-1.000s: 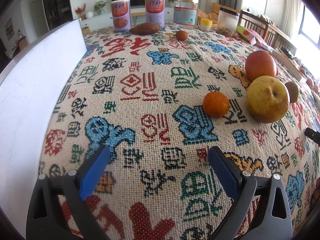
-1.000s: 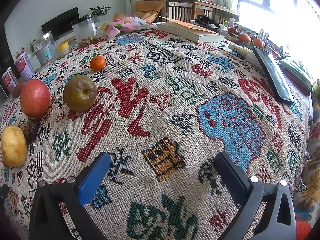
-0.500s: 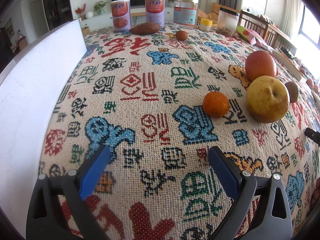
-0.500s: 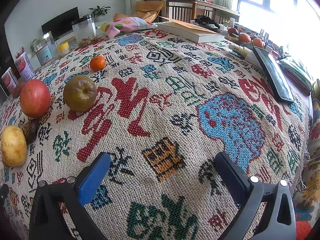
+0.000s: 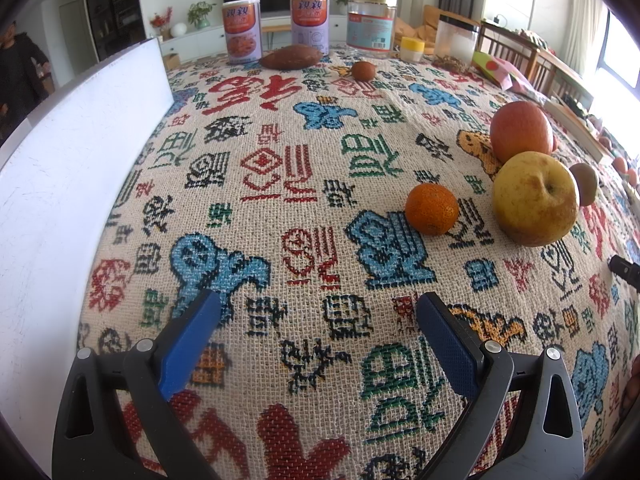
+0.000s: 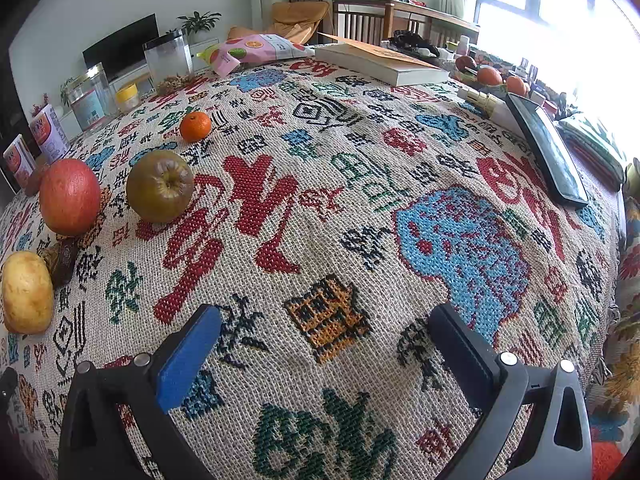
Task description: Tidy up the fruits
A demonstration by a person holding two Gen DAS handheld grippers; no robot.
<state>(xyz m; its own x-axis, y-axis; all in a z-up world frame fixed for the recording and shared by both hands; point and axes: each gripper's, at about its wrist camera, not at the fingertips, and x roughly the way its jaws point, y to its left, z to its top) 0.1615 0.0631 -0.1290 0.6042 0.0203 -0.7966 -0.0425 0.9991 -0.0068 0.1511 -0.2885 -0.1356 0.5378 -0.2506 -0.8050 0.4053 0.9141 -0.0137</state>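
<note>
Left claw (image 5: 318, 316) gapes empty over cloth (image 5: 280, 160) beside white board (image 5: 60, 184).

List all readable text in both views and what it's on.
"亲亲": top of each of the two cylindrical purple-and-orange tins; smaller print below is blurred.
Clear glass jar with blue-and-red label: print too small to read.
Pink snack bag: print unreadable.
Woven tablecloth: stylised characters only, none I can read reliably.

Both wrist cameras sit low over the patterned woven tablecloth (image 5: 280, 184), facing forward across it. Both views share the round red apple (image 5: 521, 128) (image 6: 69, 196) and yellow pear (image 5: 534, 199) (image 6: 26, 292), right in the left view, left in the right.
</note>
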